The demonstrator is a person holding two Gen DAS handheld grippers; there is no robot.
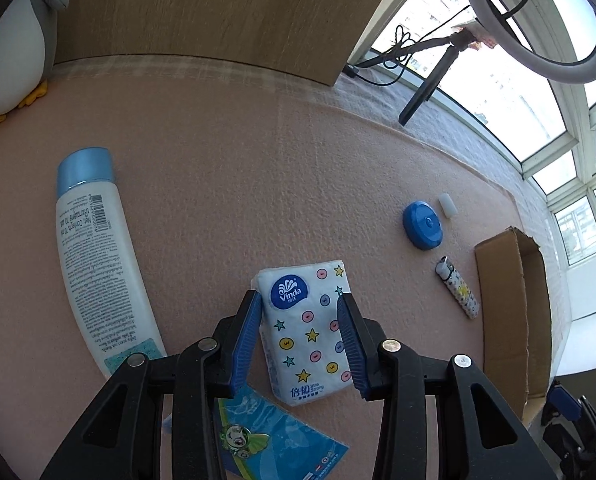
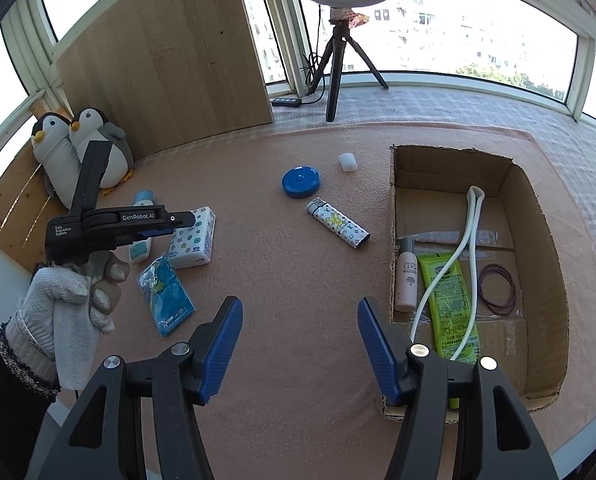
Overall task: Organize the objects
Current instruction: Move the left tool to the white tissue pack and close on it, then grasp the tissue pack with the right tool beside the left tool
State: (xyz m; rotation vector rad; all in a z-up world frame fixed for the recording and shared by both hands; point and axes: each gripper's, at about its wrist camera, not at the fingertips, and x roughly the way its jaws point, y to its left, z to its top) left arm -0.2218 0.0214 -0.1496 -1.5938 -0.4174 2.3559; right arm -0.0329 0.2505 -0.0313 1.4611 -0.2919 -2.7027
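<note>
**Tissue pack between left tongs**

Tissue pack (image 1: 305,328) flat on pink mat (image 1: 226,168), flanked by left gripper (image 1: 299,312), pads at its sides; firm grip unclear. Right gripper (image 2: 299,320) spread wide, empty, above mat beside cardboard box (image 2: 545,248). Lighter (image 2: 337,228) lying nearby.

I read "Vinda" and "Ultra Strong" on the tissue pack (image 1: 305,330), "GenRobot.AI" and "Data Acquisition System" on my left gripper (image 2: 178,226), "Net Contents" on the lotion bottle (image 1: 98,264).
</note>
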